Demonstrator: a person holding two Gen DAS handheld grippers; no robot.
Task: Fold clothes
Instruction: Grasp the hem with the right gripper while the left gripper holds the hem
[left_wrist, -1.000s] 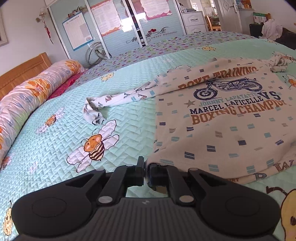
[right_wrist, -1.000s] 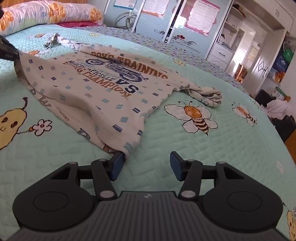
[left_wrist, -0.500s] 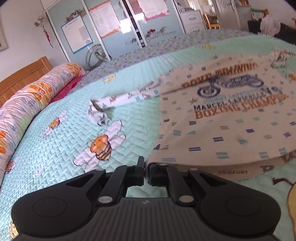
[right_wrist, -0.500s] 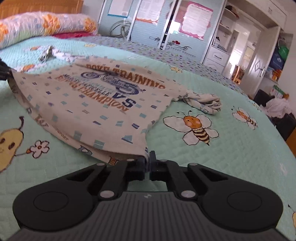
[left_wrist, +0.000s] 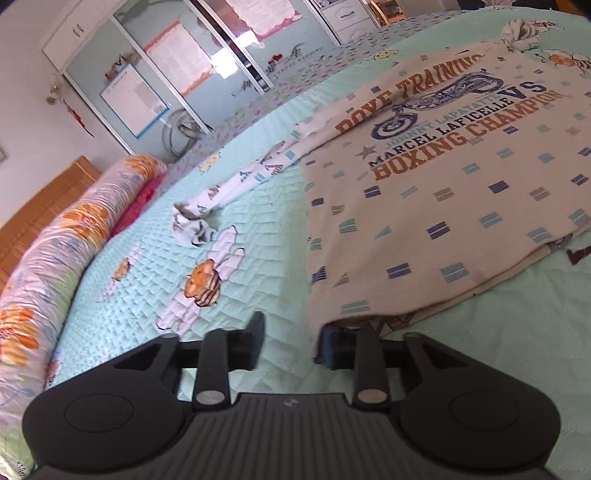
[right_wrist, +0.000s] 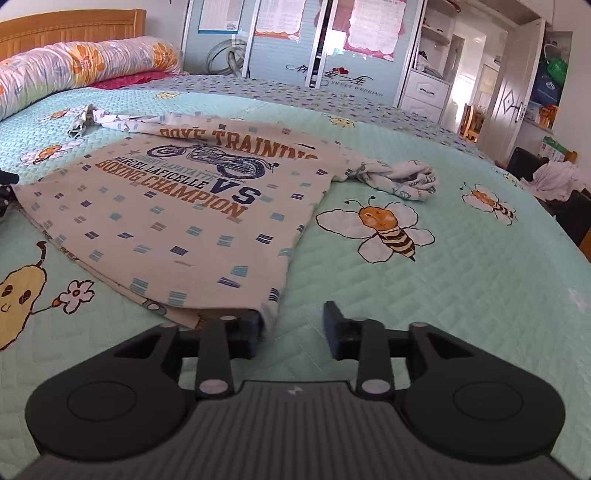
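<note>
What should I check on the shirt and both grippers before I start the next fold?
1. Left gripper released: ok, jaws opening, the shirt hem only brushing one finger.
2. Right gripper released: ok, jaws opening, hem corner beside one finger.
3. Shirt body flat on the bedspread: ok, print side up.
4. Bottom hem aligned: not ok, under layer peeks out along the near edge.
5. Left sleeve laid out: not ok, twisted and bunched at the cuff.
6. Right sleeve laid out: not ok, crumpled in a heap.
</note>
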